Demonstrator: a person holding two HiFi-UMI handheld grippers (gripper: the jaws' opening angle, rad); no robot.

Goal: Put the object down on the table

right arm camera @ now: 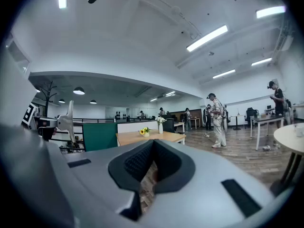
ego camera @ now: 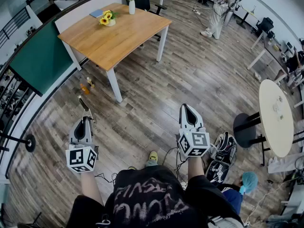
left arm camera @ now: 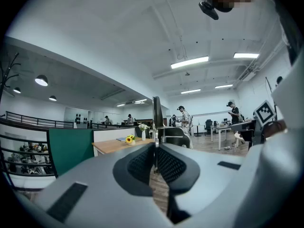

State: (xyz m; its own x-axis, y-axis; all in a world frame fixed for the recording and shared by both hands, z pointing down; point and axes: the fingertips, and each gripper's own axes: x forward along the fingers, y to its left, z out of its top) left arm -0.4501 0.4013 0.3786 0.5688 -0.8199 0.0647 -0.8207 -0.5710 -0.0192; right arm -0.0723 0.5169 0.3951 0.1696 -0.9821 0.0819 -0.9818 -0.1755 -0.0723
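Left gripper [ego camera: 87,120], held level, has its 2 jaws clamped on a thin, flat, dark metal strip [left arm camera: 156,112] that stands on edge and sticks out past the tips. Right gripper [ego camera: 189,108] is closed with nothing in it. Both hover over the grey-brown wood-plank floor [ego camera: 156,94], well short of the light wooden rectangular table [ego camera: 128,37] with white legs.

Table [ego camera: 118,37] holds sunflowers [ego camera: 107,18] between a vase [ego camera: 131,6] and perhaps a book [ego camera: 96,13].
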